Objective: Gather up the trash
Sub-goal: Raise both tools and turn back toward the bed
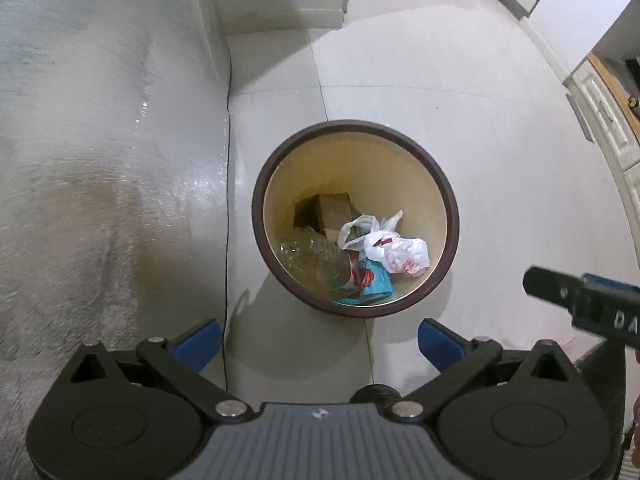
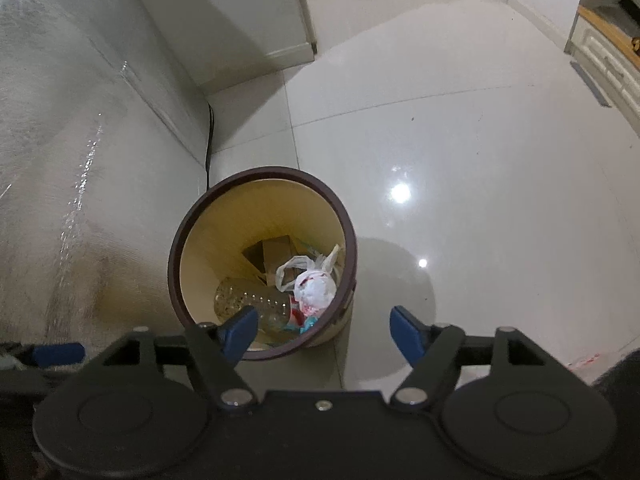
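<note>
A round trash bin with a brown rim [image 1: 451, 204] and cream inside stands on the tiled floor; it also shows in the right wrist view [image 2: 176, 248]. Inside lie a clear plastic bottle [image 1: 316, 258], a white plastic bag [image 1: 396, 252], a teal wrapper [image 1: 374, 286] and brown cardboard [image 1: 332, 208]. The same bottle [image 2: 252, 300] and bag [image 2: 314, 286] show in the right wrist view. My left gripper [image 1: 320, 340] is open and empty above the bin's near side. My right gripper [image 2: 322, 330] is open and empty over the bin's near edge; part of it shows in the left wrist view [image 1: 580, 304].
A silver-grey appliance wall [image 1: 100, 160] stands close on the left of the bin, with a black cable [image 2: 209, 140] running down behind it. White cabinets [image 2: 608, 64] stand at the far right. A small red scrap [image 2: 586, 360] lies on the floor at the right.
</note>
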`<state>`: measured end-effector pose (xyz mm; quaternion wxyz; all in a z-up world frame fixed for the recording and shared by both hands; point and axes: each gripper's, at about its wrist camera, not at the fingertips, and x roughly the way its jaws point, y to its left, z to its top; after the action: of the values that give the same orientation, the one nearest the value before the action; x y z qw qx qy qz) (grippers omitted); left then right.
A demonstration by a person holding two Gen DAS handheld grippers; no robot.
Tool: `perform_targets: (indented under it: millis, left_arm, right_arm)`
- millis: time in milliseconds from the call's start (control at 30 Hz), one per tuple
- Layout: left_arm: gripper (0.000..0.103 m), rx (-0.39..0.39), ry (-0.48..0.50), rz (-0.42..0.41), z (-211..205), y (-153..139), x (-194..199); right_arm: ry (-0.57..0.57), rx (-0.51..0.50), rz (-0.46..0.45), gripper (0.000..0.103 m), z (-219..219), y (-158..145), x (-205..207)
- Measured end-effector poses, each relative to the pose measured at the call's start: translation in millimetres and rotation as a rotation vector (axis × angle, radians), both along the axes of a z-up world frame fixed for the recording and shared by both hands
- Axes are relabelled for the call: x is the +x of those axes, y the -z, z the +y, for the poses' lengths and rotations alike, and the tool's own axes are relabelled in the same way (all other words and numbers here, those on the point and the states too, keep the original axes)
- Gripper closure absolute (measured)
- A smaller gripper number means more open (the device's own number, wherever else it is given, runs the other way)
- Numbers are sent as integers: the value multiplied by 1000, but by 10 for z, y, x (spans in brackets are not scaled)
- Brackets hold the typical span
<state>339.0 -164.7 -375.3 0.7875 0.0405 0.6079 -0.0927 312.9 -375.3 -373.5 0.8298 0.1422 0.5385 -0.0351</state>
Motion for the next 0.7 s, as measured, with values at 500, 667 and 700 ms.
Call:
perform_targets:
  millis: [500,667,700]
  left_arm:
    - [0,-15,-40,-168,155,-887,-651]
    - [0,-53,-39,-247,190,-1280,-975]
    - [0,-61,-37,-264,191,-1360,-1038]
  right_arm:
    - [2,-90,-132,0,-105,-753,-784]
    - [7,-117,-203,0,-130,-1103,-1079]
    - [8,-124,-220,0,-134,-1183,-1145]
